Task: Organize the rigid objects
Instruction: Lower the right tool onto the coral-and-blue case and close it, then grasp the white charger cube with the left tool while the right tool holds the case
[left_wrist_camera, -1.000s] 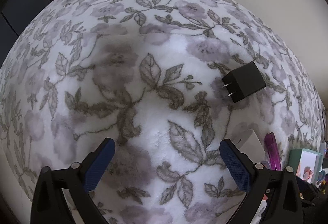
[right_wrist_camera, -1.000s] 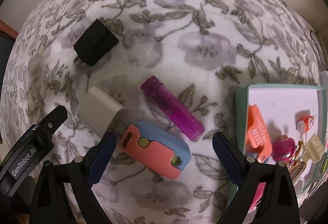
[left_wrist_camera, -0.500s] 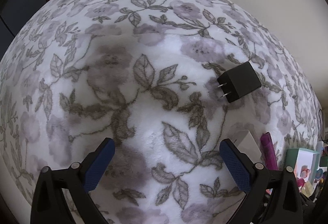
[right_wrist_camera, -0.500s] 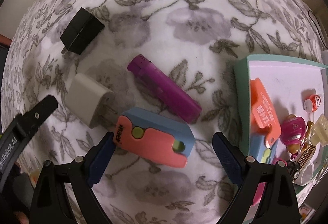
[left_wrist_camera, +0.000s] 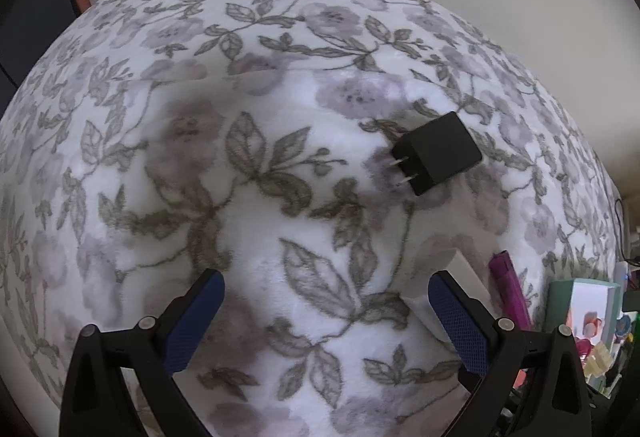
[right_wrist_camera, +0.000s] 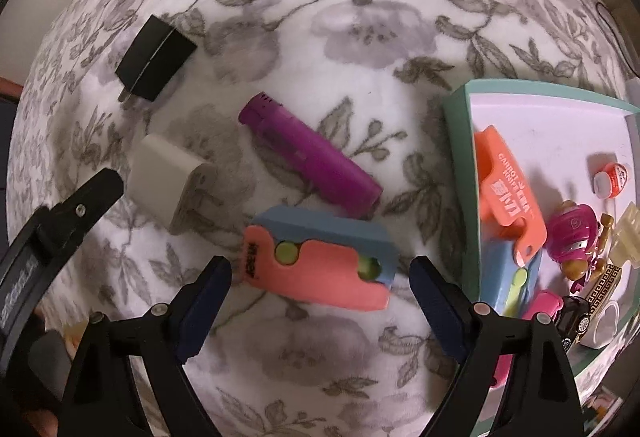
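In the right wrist view, the right gripper [right_wrist_camera: 320, 273] has its jaws wide apart, holding nothing. The pink and blue case [right_wrist_camera: 320, 261] lies between the fingertips in the lower centre, its long axis running left to right, slightly down to the right. Above it the purple lighter [right_wrist_camera: 310, 155] points its cap to the upper left. The left gripper [left_wrist_camera: 326, 291] is also spread wide, empty over the floral blanket [left_wrist_camera: 200, 177].

Both grippers had black angular frames with silver screws. Their fingers [left_wrist_camera: 460, 321] wore dark blue textured pads, and the left gripper's [right_wrist_camera: 48, 249] side carried white lettering.
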`<move>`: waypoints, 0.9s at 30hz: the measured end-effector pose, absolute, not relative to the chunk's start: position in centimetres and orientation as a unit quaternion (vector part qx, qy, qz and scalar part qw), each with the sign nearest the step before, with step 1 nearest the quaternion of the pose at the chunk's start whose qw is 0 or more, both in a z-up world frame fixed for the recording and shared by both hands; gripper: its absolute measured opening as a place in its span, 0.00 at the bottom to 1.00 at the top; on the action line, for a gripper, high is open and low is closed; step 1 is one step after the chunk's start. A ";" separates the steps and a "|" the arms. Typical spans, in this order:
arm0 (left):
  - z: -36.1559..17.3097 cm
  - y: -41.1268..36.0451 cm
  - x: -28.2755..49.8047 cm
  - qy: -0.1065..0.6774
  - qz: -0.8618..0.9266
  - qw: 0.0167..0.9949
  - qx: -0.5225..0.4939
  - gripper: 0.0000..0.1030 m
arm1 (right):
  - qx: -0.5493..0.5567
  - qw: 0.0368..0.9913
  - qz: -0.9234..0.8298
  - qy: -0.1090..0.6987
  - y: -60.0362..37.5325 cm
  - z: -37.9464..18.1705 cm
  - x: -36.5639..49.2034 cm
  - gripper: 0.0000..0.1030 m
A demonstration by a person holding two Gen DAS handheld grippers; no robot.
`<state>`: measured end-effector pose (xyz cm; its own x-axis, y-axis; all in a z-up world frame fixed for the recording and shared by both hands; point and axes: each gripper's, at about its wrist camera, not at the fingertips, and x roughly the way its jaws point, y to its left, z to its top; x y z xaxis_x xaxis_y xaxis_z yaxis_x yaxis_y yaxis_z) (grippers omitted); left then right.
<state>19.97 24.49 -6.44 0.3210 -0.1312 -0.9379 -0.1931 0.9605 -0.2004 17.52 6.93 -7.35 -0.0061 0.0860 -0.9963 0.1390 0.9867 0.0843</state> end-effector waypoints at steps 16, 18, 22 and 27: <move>-6.4 21.5 20.4 0.578 -0.054 0.804 -0.129 1.00 | 0.079 0.709 -0.019 0.700 6.2 -7.2 16.0 0.72; -6.4 20.7 20.4 0.578 -0.064 0.805 -0.119 1.00 | 0.075 0.710 -0.017 0.700 6.0 -7.1 15.8 0.72; -6.7 19.3 20.5 0.579 -0.080 0.806 -0.097 1.00 | 0.064 0.710 -0.010 0.701 5.2 -7.3 15.3 0.72; -7.2 18.4 20.6 0.579 -0.083 0.807 -0.080 0.90 | 0.055 0.710 -0.008 0.702 5.4 -7.5 14.9 0.72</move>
<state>20.55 18.39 -7.24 0.3167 -0.2268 -0.9210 0.0423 0.9734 -0.2251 14.95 5.36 -7.45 0.0155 0.0655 -0.9977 0.0882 0.9939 0.0666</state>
